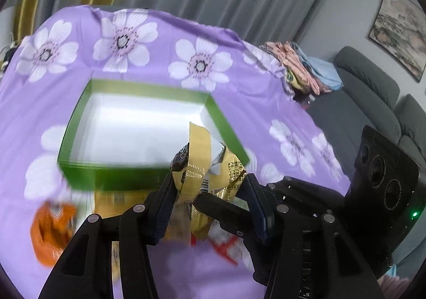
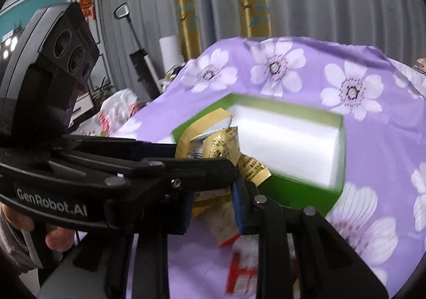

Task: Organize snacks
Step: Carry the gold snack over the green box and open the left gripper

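A crumpled gold snack packet (image 1: 207, 173) with a tan strip hangs just in front of the green box (image 1: 80, 176), which has a bare white inside. My left gripper (image 1: 210, 192) is shut on the packet's sides. My right gripper (image 1: 213, 204) reaches in from the right and crosses under it. In the right wrist view my right gripper (image 2: 213, 208) is shut on the lower end of the gold packet (image 2: 221, 144), while the left gripper (image 2: 205, 156) comes across from the left. The green box (image 2: 293, 192) lies just behind them.
The table wears a purple flowered cloth (image 1: 159, 59). An orange packet (image 1: 50, 232) and a red-and-white packet (image 1: 229, 248) lie near its front. A clothes pile (image 1: 300, 70) and grey sofa (image 1: 372, 102) are to the right; a plastic bag (image 2: 117, 110) is at the left.
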A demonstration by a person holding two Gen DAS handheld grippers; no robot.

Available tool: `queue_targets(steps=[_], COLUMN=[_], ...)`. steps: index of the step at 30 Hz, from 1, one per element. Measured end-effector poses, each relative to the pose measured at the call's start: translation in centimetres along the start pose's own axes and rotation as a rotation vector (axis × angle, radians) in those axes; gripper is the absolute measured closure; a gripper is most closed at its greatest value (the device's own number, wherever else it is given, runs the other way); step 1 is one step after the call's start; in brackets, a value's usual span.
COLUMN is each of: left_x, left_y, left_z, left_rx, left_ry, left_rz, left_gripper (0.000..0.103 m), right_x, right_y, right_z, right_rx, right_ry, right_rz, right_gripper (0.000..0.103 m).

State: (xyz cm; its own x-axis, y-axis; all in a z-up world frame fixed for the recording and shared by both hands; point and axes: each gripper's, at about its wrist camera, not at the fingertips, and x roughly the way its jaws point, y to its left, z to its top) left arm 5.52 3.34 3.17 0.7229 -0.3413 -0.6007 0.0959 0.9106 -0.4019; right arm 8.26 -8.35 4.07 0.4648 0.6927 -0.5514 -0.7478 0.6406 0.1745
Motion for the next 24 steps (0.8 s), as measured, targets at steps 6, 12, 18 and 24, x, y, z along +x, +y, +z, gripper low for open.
queue_targets(steps=[6, 12, 18, 24], left_x=[3.1, 6.0, 8.0, 8.7], left_y=[1.6, 5.0, 6.7, 6.9], left_z=[4.3, 5.7, 5.4, 5.2], left_rx=[-0.023, -0.111, -0.158, -0.160], left_ry=[0.015, 0.075, 0.115, 0.124], left_rz=[0.008, -0.017, 0.010, 0.036], left_gripper=[0.051, 0.051, 0.051, 0.029], right_x=[3.7, 7.2, 9.8, 10.2], right_y=[-2.6, -3.7, -4.1, -4.4], right_z=[2.8, 3.1, 3.1, 3.1], right_rx=[0.027, 0.042, 0.048, 0.065], right_ry=[0.029, 0.101, 0.161, 0.176], right_rz=[0.006, 0.006, -0.006, -0.017], right_gripper=[0.077, 0.076, 0.068, 0.044])
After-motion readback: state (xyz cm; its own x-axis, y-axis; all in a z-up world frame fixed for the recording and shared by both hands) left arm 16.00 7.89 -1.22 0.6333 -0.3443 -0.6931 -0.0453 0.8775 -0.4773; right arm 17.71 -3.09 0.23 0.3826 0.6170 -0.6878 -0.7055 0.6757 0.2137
